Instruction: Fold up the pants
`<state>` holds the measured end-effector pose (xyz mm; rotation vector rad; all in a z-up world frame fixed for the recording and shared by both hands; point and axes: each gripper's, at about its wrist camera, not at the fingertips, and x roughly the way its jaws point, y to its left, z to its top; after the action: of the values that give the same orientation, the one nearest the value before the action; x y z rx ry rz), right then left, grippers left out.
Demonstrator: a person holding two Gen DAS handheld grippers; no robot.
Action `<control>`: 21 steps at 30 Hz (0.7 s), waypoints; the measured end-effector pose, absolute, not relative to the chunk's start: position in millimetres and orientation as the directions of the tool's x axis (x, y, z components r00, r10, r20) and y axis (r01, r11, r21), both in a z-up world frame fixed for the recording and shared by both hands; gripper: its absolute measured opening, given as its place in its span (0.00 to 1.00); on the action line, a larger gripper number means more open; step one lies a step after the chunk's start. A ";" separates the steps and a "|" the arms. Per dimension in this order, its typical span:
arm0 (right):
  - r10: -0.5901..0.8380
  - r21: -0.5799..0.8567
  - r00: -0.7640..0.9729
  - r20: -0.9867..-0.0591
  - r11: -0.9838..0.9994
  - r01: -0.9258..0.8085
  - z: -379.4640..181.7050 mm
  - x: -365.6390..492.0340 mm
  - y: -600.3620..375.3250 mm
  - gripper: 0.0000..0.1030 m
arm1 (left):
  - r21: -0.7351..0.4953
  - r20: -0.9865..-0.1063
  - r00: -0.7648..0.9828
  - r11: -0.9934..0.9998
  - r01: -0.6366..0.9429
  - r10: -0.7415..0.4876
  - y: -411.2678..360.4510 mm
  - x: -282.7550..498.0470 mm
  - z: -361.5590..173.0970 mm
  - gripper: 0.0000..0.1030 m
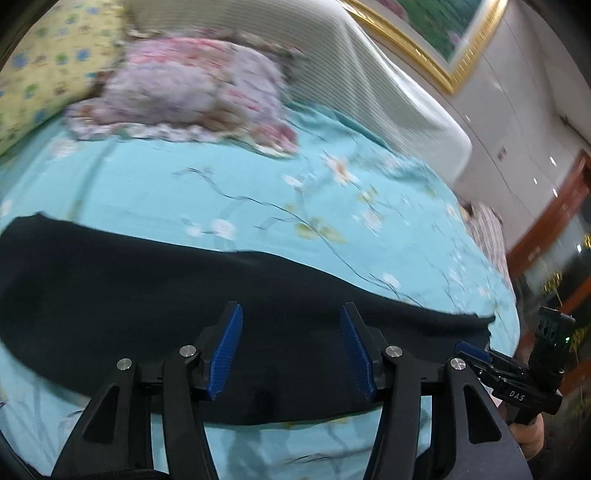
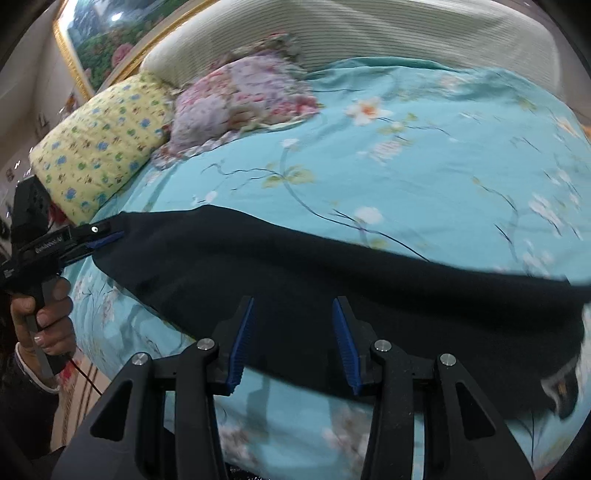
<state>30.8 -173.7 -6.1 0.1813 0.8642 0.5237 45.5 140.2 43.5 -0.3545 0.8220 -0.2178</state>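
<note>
Dark navy pants lie spread in a long band across the turquoise floral bedsheet; they also show in the right wrist view. My left gripper is open, hovering just above the pants' near edge. My right gripper is open above the pants too. In the right wrist view the left gripper shows at the pants' left end. In the left wrist view the right gripper shows at the pants' right end.
A yellow patterned pillow and a crumpled pink floral blanket lie at the head of the bed by the white ribbed headboard. A gold-framed picture hangs behind. The bed's near edge runs below both grippers.
</note>
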 end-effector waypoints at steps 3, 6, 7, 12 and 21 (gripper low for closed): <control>0.487 0.381 0.553 -0.676 0.873 -0.303 -11.8 18.7 -199.2 0.49 | -0.373 -0.693 0.622 0.920 0.121 -0.363 108.1 57.5 40.8 0.58; 0.461 0.402 0.579 -0.672 0.885 -0.237 -17.7 6.1 -224.7 0.50 | -0.360 -0.710 0.577 0.912 0.196 -0.405 75.2 71.5 39.6 0.61; 0.454 0.411 0.585 -0.672 0.886 -0.215 -19.9 2.1 -232.8 0.50 | -0.358 -0.714 0.563 0.908 0.217 -0.416 66.9 75.0 39.2 0.61; 0.430 0.454 0.593 -0.681 0.883 -0.119 -31.8 -15.4 -270.8 0.50 | -0.341 -0.741 0.473 0.874 0.346 -0.476 10.5 97.2 38.2 0.64; 0.402 0.534 0.615 -0.679 0.844 0.038 -50.6 -23.7 -314.9 0.53 | -0.286 -0.798 0.301 0.768 0.573 -0.522 -89.5 132.7 37.7 0.66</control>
<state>-23.7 -314.9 -50.6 0.5418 0.8939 0.2213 132.7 -89.5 37.7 0.0562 1.0360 -0.7263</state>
